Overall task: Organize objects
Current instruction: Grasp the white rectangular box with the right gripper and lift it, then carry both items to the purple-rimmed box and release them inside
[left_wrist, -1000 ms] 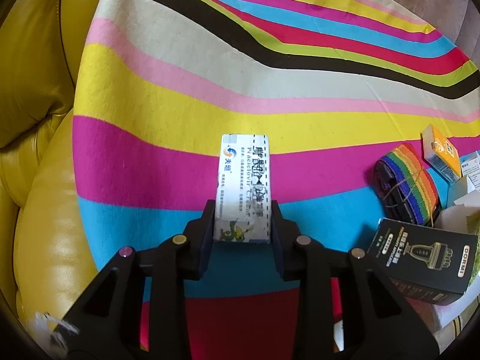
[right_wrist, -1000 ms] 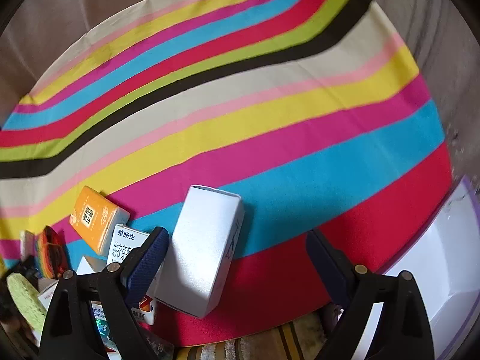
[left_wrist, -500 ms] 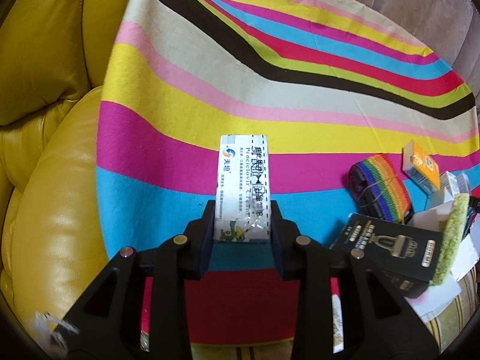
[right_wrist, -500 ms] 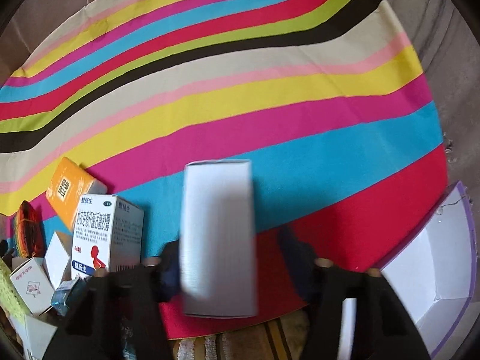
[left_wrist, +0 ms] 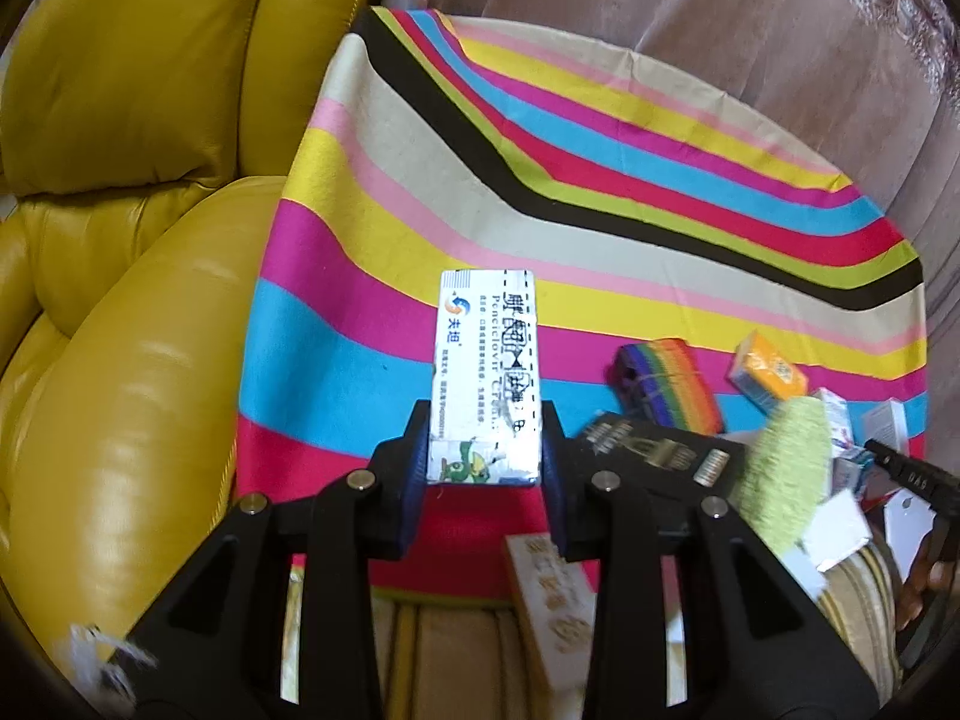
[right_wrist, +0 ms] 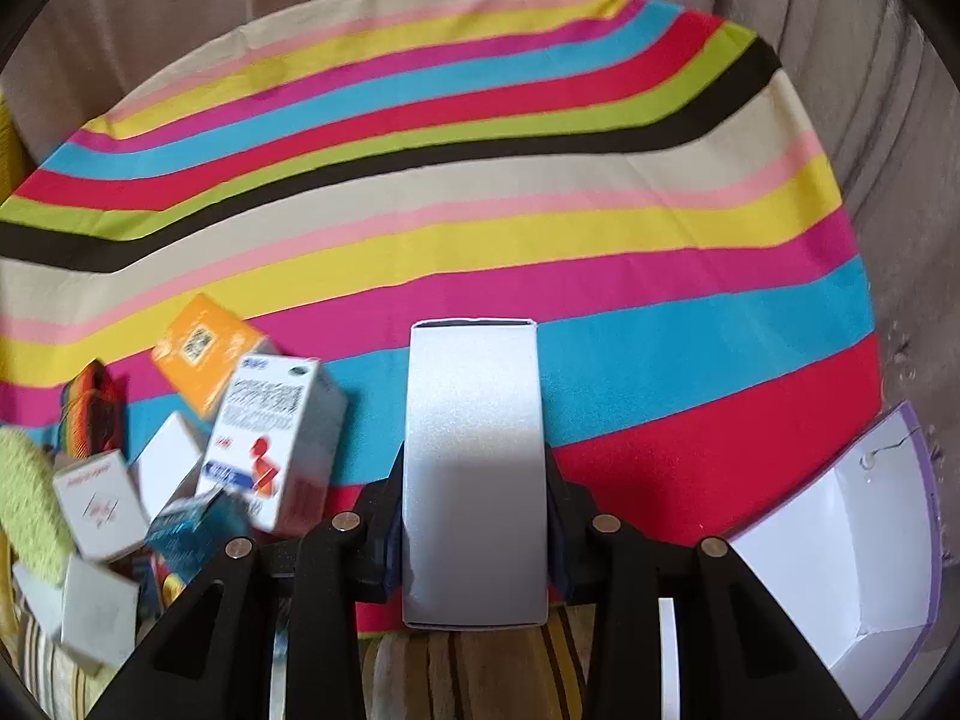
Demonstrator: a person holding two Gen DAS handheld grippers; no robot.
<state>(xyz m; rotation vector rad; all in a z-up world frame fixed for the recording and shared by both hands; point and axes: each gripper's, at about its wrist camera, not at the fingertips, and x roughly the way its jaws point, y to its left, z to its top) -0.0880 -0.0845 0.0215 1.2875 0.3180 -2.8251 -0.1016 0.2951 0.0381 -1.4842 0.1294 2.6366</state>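
Observation:
My left gripper [left_wrist: 485,450] is shut on a white medicine box [left_wrist: 487,372] with blue print, held above the striped cloth [left_wrist: 600,192]. My right gripper [right_wrist: 474,516] is shut on a plain white box [right_wrist: 474,456], lifted over the cloth [right_wrist: 480,180]. A pile lies between them: an orange box [right_wrist: 204,348], a white box with a red figure [right_wrist: 270,450], a rainbow strap roll [left_wrist: 672,384], a black carton [left_wrist: 660,450] and a green sponge [left_wrist: 786,468].
A yellow leather armchair [left_wrist: 120,300] borders the cloth on the left. An open white box with a purple rim [right_wrist: 852,570] stands at the right. Several small white boxes [right_wrist: 96,498] crowd the left of the right wrist view. Curtain fabric [left_wrist: 720,30] hangs behind.
My right gripper closed on the plain white box and lifted it. My left gripper rose and pulled back with the medicine box, so more of the armchair and pile shows.

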